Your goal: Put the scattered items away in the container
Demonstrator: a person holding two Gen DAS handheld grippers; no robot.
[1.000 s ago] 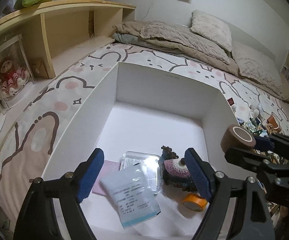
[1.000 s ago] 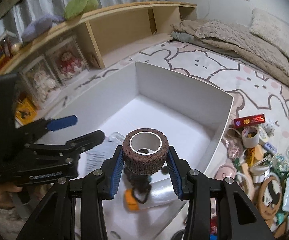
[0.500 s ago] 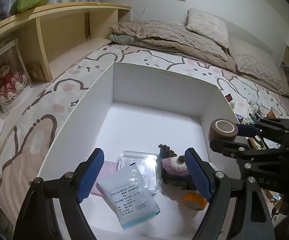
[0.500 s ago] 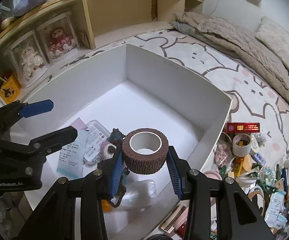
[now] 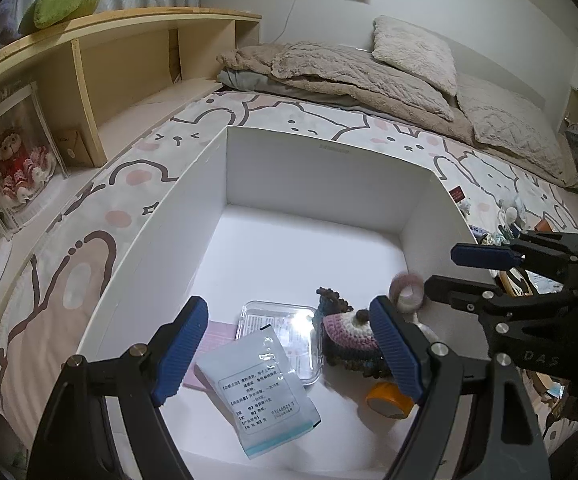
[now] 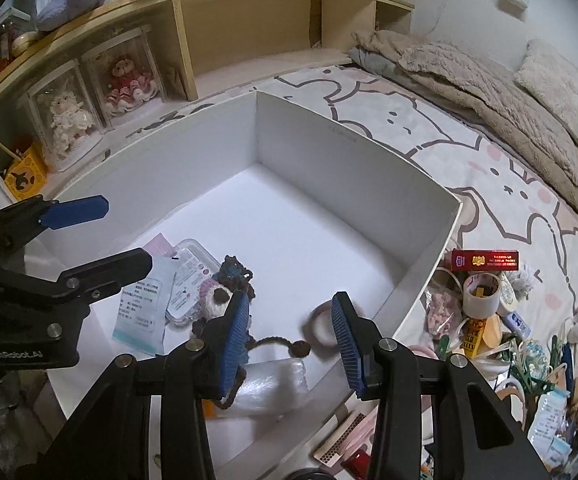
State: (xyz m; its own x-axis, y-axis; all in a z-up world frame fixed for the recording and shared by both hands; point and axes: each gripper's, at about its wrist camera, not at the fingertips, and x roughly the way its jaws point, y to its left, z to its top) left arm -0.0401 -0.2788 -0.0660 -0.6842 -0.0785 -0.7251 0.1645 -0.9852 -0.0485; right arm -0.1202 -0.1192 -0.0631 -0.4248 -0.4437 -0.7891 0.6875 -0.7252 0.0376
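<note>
right tool (image 6: 289,324): jaws part open, nothing between the pads; hangs over the near right corner of the white box (image 6: 353,140).
left tool (image 5: 289,348): jaws wide apart, empty; over the box's near edge.
tape roll (image 6: 323,330): blurred, free of the pads, just beyond the right tool's tips, inside the box by its right wall.
in box already: sachet (image 5: 261,384), clear case (image 5: 279,340), crochet toy (image 5: 347,336), orange roll (image 5: 387,398).
next, judged: scattered pile (image 6: 489,320) lies on the bed outside the box's right wall, well right of the box; right tool nearer.
</note>
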